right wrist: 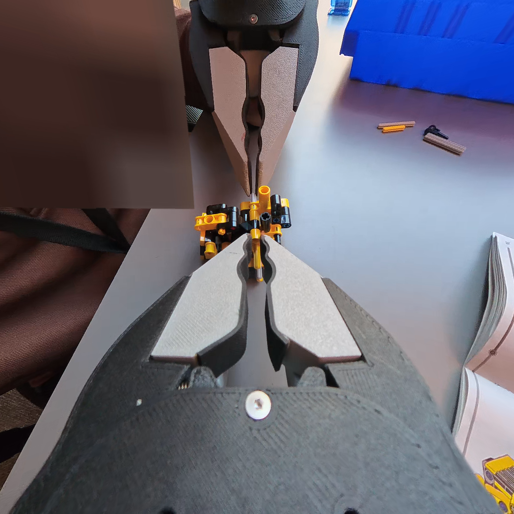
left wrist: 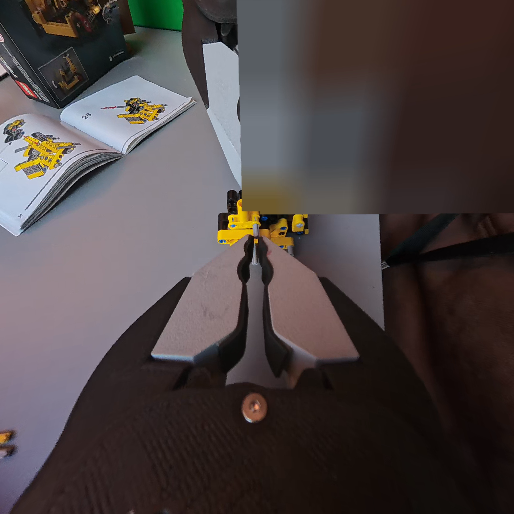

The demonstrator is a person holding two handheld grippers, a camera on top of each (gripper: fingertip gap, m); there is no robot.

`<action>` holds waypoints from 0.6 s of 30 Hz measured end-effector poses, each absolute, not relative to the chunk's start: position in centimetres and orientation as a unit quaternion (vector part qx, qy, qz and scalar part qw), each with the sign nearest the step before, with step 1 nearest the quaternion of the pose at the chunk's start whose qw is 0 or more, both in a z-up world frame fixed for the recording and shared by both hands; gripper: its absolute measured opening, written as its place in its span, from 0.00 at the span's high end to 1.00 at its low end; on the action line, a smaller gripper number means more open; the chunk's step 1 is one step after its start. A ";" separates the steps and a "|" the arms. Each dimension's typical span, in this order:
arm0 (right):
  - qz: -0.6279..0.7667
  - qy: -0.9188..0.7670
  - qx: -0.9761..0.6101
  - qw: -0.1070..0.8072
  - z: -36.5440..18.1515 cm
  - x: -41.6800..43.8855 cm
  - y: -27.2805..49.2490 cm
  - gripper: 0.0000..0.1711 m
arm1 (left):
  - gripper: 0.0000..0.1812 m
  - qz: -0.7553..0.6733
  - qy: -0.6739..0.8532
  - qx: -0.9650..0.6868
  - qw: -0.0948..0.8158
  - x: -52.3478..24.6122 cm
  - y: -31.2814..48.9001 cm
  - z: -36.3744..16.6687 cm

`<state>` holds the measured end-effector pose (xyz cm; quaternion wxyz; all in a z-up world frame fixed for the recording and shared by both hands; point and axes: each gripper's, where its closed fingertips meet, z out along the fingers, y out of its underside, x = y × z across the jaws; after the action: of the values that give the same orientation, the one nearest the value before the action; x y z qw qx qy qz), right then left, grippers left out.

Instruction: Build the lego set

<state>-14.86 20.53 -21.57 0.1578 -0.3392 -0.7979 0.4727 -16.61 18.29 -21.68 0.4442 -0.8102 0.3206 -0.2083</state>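
Note:
A small yellow and black lego assembly (right wrist: 244,219) sits on the grey table near its edge; it also shows in the left wrist view (left wrist: 261,225). My left gripper (left wrist: 256,239) is shut on a thin grey axle (left wrist: 255,250) that sticks out of the assembly toward me. In the right wrist view the left gripper (right wrist: 253,192) comes in from the far side. My right gripper (right wrist: 257,238) is shut on a yellow axle part (right wrist: 257,256) that projects from the near side of the assembly. The two grippers face each other across the model.
An open instruction booklet (left wrist: 83,147) and the dark lego box (left wrist: 61,47) lie at the far left. A blue bin (right wrist: 428,50) stands at the back right, with loose tan, yellow and black pieces (right wrist: 442,141) before it. The table edge (right wrist: 122,264) runs close to the assembly. The grippers are tip to tip, or close to it.

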 end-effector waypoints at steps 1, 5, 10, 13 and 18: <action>0.473 -0.798 -0.339 0.157 -21.6 -14.9 20.5 0.99 | 1.00 -0.206 0.323 -0.810 0.444 -16.6 18.3 -21.7; 0.476 -0.797 -0.338 0.152 -21.6 -14.8 20.4 0.99 | 1.00 -0.204 0.328 -0.809 0.443 -16.5 18.3 -21.8; 0.475 -0.800 -0.335 0.149 -21.6 -14.8 20.3 0.99 | 1.00 -0.202 0.332 -0.809 0.442 -16.4 18.3 -21.8; 0.483 -0.800 -0.329 0.138 -21.7 -14.7 19.9 0.99 | 1.00 -0.207 0.339 -0.806 0.439 -16.1 18.3 -21.8; 0.479 -0.803 -0.327 0.138 -21.7 -14.8 19.9 0.99 | 1.00 -0.203 0.328 -0.808 0.444 -16.4 18.9 -21.7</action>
<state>-14.82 19.93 -21.67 0.1384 -0.3266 -0.8027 0.4794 -16.43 18.86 -21.74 0.4444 -0.8084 0.3281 -0.2032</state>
